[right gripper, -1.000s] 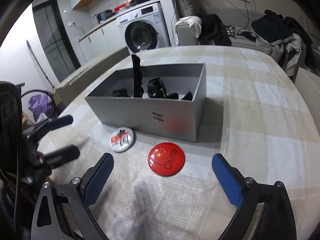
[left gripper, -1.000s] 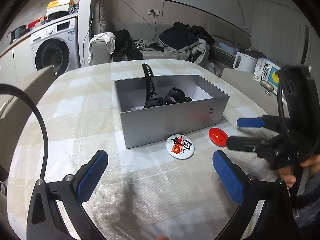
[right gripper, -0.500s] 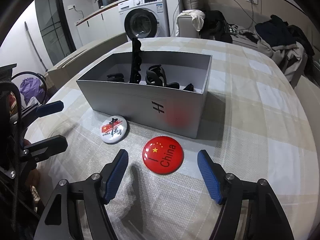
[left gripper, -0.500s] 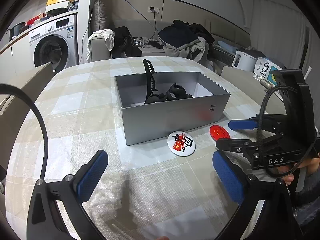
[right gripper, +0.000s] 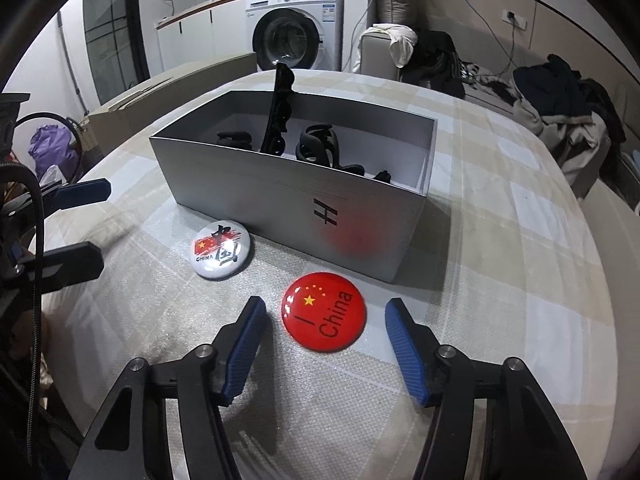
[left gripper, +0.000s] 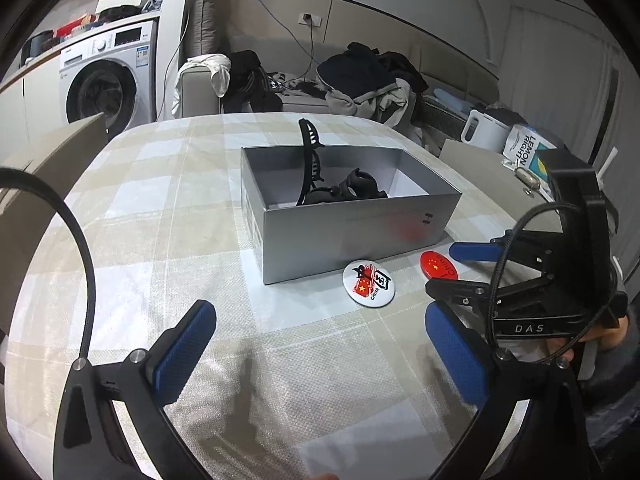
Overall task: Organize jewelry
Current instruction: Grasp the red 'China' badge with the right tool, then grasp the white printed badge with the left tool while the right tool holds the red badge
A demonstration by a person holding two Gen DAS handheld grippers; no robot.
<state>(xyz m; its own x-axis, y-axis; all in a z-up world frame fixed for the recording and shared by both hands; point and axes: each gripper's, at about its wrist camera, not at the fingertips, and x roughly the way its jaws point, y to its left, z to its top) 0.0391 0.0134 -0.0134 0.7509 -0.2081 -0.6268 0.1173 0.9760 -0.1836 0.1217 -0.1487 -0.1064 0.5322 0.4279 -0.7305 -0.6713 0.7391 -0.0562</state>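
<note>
Badges lie flat on the checked cloth point(left gripper: 160, 216) ahead of the left claw point(left gripper: 320, 350), whose blue pads stand wide apart over bare cloth: a white one point(left gripper: 368, 282) with red and black print, and further right a red one point(left gripper: 438, 265) partly hidden by the right claw point(left gripper: 460, 270), both just before the grey box point(left gripper: 352, 236). From the right wrist, the red badge point(right gripper: 323, 317), glossy, round, with yellow stars and "China", sits between the right claw's point(right gripper: 325, 334) pads, which have just been closing but do not touch it; the white badge point(right gripper: 221, 249) lies ahead-left, and the box point(right gripper: 288, 196) beyond holds black hair clips point(right gripper: 280, 114).
</note>
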